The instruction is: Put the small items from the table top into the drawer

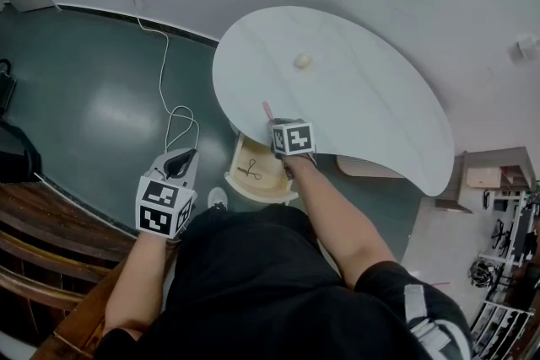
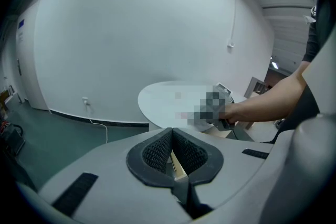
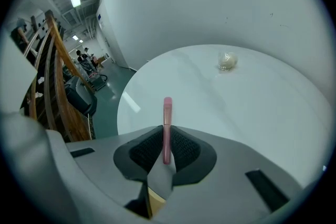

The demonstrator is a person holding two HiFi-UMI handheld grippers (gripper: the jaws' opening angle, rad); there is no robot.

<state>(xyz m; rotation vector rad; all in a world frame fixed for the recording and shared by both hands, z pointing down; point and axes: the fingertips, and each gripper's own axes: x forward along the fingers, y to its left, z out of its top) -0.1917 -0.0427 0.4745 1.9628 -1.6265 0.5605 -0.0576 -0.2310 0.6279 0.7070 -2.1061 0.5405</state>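
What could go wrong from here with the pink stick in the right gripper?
1. The right gripper pinches the thin pink stick near one end, and the rest juts past the pads, so it may pivot or slip in transit.
2. The open drawer sits partly under the table edge, so the stick could knock the rim going down.
3. The pale lump lies farther back on the table and may roll when grasped.

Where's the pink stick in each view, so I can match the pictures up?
Head view: pink stick at the near edge of the white table, just above the right gripper.
Left gripper view: cannot tell; a blur patch covers that spot.
Right gripper view: centre, clamped between the jaws.
Shared landmark: the white table.
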